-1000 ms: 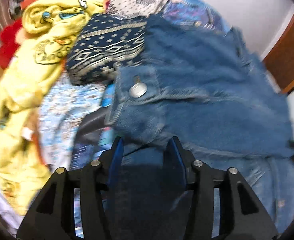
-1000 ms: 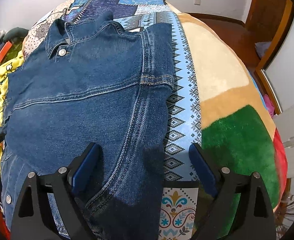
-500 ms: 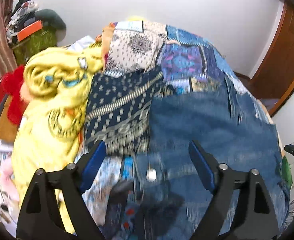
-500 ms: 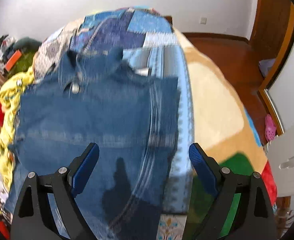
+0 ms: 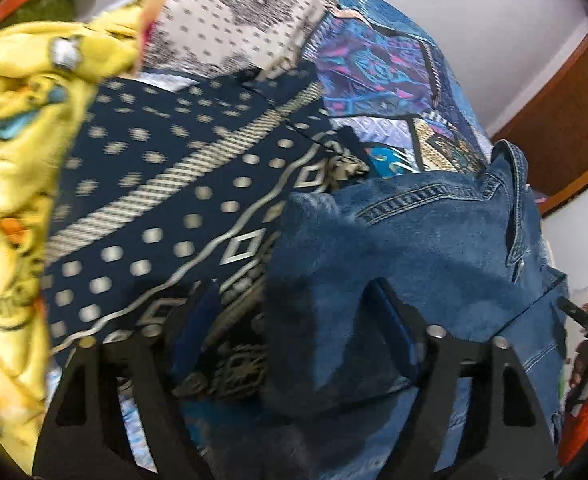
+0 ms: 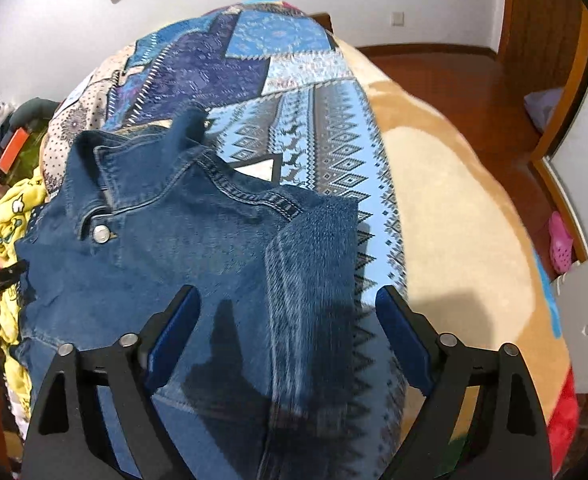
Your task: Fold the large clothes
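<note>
On bed: denim jacket (image 6: 198, 248) hem cut off below; left gripper (image 5: 294, 320), right gripper (image 6: 288, 320) both spread, grasping nothing.

Blue denim jacket (image 6: 198, 248) on bed

a home bedroom: a bed (image 6: 445, 208) under a patchwork bedspread (image 6: 294, 92), clothes heaped at its 9 o'clock edge (image 5: 10, 168), wooden floor (image 6: 445, 76) and a wall socket (image 6: 397, 19) at 1 o'clock, a pink slipper (image 6: 561, 242) at 3 o'clock.
</note>
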Demonstrator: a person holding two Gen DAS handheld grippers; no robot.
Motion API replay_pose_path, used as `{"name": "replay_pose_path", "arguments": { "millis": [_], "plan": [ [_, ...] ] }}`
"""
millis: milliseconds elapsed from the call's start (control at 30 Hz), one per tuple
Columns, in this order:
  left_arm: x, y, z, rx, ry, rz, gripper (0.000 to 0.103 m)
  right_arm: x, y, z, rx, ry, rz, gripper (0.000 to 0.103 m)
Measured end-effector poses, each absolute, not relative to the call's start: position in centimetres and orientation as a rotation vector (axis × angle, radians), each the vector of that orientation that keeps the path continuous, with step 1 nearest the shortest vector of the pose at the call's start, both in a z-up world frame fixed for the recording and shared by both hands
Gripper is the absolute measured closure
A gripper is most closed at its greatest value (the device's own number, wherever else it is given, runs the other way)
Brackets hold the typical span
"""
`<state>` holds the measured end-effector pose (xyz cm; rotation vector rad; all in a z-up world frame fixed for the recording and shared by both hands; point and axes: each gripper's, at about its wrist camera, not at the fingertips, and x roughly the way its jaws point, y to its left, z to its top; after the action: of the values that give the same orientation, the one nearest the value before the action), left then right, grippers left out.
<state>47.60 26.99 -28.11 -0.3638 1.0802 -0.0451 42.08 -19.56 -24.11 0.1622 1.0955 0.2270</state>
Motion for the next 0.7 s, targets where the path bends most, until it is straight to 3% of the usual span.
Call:
{"name": "replay_pose_path", "arguments": {
  "millis": [67,133,167,233,333,700],
  "plan": [
    [48.1,26.8,-28.5,-0.389,1.074,-0.069,0.049,42.3,-19.8,-24.3,0.177,1.081,0.242,0.041],
    [48.5,26.1,-28.0,-0.357,1.048,-0.07,0.059,42.3,-20.1,-24.2,0.203,1.062,0.236,0.067],
    [48.5,25.6,-27.5,-0.329,1.031,-0.07,0.073,42.4,-20.1,-24.3,0.218,1.058,0.235,0.073],
    [48.5,25.0,-26.5,-0.298,1.015,-0.065,0.087,42.4,-20.2,-24.0,0.254,1.054,0.26,0.086],
    [48.2,24.6,-24.6,-0.281,0.988,-0.032,0.093,42.4,-19.5,-22.6,0.218,1.022,0.27,0.09],
    [46.8,26.2,-17.0,-0.234,0.867,0.05,0.093,45.3,-14.4,-14.1,0.085,0.835,0.365,0.092]
  ]
}}
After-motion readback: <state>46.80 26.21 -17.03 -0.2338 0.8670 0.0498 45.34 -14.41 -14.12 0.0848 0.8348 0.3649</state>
